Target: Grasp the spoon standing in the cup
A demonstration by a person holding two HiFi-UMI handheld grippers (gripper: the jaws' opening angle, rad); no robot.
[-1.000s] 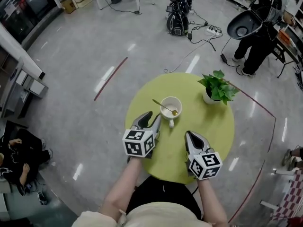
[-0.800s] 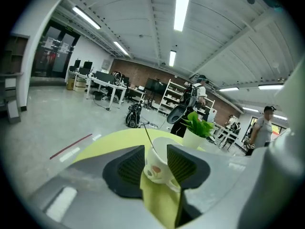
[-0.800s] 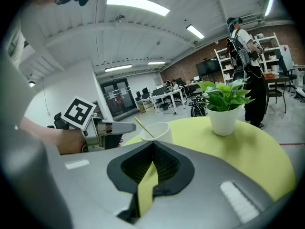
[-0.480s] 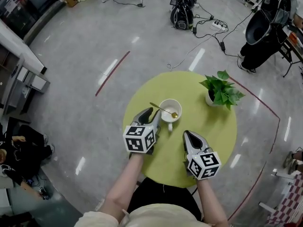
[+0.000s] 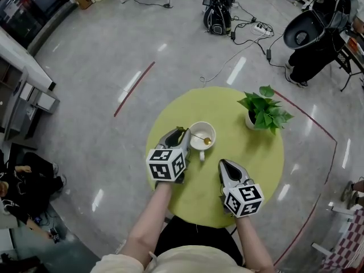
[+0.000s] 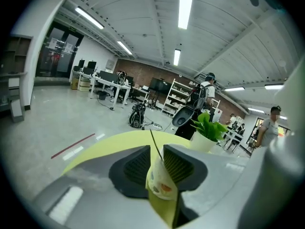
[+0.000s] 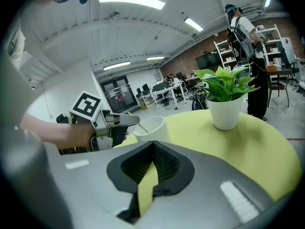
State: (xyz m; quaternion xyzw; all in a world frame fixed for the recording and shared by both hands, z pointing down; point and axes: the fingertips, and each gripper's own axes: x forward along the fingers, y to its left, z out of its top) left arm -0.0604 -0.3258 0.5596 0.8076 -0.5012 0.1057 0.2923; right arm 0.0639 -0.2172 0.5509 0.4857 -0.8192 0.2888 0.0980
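Note:
A white cup (image 5: 200,145) stands near the middle of the round yellow-green table (image 5: 256,152). A gold spoon (image 5: 198,136) leans in the cup with its thin handle pointing left. My left gripper (image 5: 183,132) is at the cup's left rim. In the left gripper view the spoon handle (image 6: 154,143) rises between its jaws, just in front of the cup (image 6: 161,184). The jaws are closing with a narrow gap still showing. My right gripper (image 5: 223,164) rests shut near the table's front, below and right of the cup, holding nothing. Its own view shows the cup (image 7: 151,128), the spoon (image 7: 137,123) and the left gripper (image 7: 137,119).
A potted green plant (image 5: 264,110) in a white pot (image 7: 225,112) stands at the table's far right. On the floor beyond lie black golf bags (image 5: 216,11), cables and a power strip (image 5: 257,32). A person (image 5: 310,44) stands at the upper right.
My left gripper has moved forward to the cup's left rim, so the spoon handle now lies between its jaws, and they have narrowed. The right gripper has stayed in place.

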